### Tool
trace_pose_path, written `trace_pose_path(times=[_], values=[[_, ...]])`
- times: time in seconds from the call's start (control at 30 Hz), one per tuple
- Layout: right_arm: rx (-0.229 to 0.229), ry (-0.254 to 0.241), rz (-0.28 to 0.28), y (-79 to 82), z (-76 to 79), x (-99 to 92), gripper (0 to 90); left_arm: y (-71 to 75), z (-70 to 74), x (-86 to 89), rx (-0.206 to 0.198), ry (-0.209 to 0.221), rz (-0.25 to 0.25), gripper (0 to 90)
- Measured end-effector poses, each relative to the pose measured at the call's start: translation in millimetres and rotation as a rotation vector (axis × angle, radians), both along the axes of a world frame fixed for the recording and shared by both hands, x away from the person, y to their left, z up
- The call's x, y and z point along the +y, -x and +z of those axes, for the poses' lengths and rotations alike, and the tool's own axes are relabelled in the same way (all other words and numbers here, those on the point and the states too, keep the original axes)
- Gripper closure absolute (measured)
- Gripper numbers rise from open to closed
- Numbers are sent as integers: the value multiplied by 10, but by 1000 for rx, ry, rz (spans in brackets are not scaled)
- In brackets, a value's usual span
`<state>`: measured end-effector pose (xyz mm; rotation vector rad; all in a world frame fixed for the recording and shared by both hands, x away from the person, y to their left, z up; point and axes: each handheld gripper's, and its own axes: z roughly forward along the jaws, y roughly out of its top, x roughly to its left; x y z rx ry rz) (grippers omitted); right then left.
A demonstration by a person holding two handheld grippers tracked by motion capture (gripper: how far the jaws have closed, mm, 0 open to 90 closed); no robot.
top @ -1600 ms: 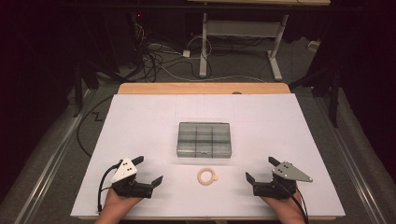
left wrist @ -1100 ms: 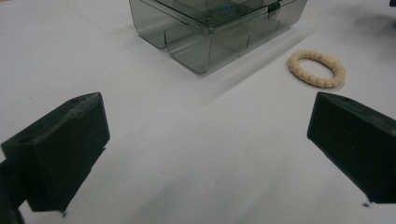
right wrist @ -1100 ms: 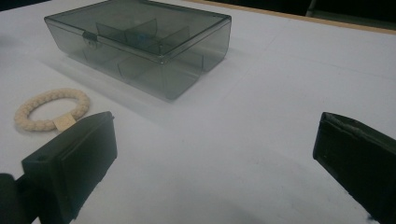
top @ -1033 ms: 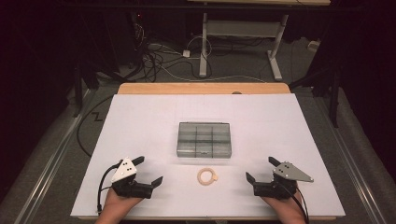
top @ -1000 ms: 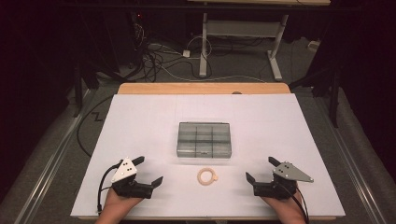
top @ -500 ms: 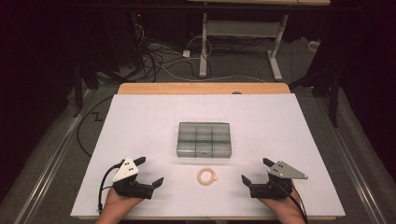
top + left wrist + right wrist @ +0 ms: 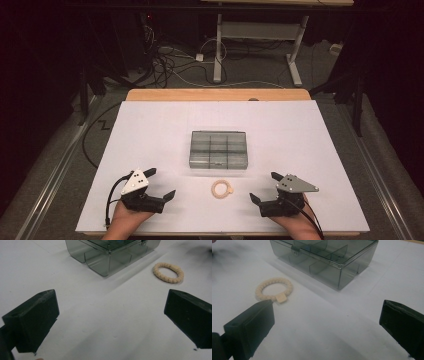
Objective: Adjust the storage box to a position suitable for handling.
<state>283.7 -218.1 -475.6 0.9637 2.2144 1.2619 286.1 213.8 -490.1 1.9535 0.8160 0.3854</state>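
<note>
A smoky clear plastic box (image 7: 218,149) with a closed lid and inner dividers stands mid-table; it also appears as the box (image 7: 110,252) and box (image 7: 324,257) in the gripper views. Just in front of it lies a cream beaded bracelet (image 7: 222,189), also seen as the bracelet (image 7: 168,272) and the bracelet (image 7: 274,290) with a square bead. My left gripper (image 7: 161,184) rests open at the near left, nothing between its jaws. Near the front right, my right gripper (image 7: 265,188) is open too, to the right of the bracelet.
A white sheet (image 7: 150,130) covers the table, with a wooden edge (image 7: 215,95) at the far side. Beyond the table, cables and a desk frame (image 7: 260,35) stand on the dark floor. A person's hands hold both grippers at the near edge.
My right gripper has shifted a little to the left, toward the bracelet. The left gripper, the box and the bracelet have stayed put.
</note>
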Motion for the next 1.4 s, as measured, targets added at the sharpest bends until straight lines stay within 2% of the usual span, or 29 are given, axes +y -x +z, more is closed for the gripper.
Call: trace_pose_path(times=[0.33,0.6,0.63,0.7,0.77,0.83,0.87,0.9,0.93,0.97,1.03,1.4], values=[[41,-1,59,-25,2,206,73,-6,-2,6,5,7,-6,0],[73,-4,108,-119,5,421,224,-7,-2,14,6,13,-5,0],[73,-4,108,-119,5,421,224,-7,-1,16,6,14,-4,0],[81,-12,113,-157,5,479,295,-5,-2,20,4,19,-3,0],[88,-11,116,-173,2,497,320,-5,-2,23,3,22,-4,0],[105,-1,121,-217,-6,553,396,-3,-2,24,1,23,-4,0],[105,-1,121,-217,-6,553,396,-2,-2,26,0,22,-6,0],[105,7,123,-242,-5,587,461,-1,-2,27,-1,23,-6,0],[105,7,123,-242,-5,587,461,-1,-2,28,-1,23,-6,0],[108,14,128,-266,2,619,540,-1,-2,27,-1,23,-6,0],[119,22,135,-299,-1,655,600,-1,-2,24,-1,21,-6,0],[179,92,151,-463,-70,846,719,0,-2,27,-2,23,-7,0]])
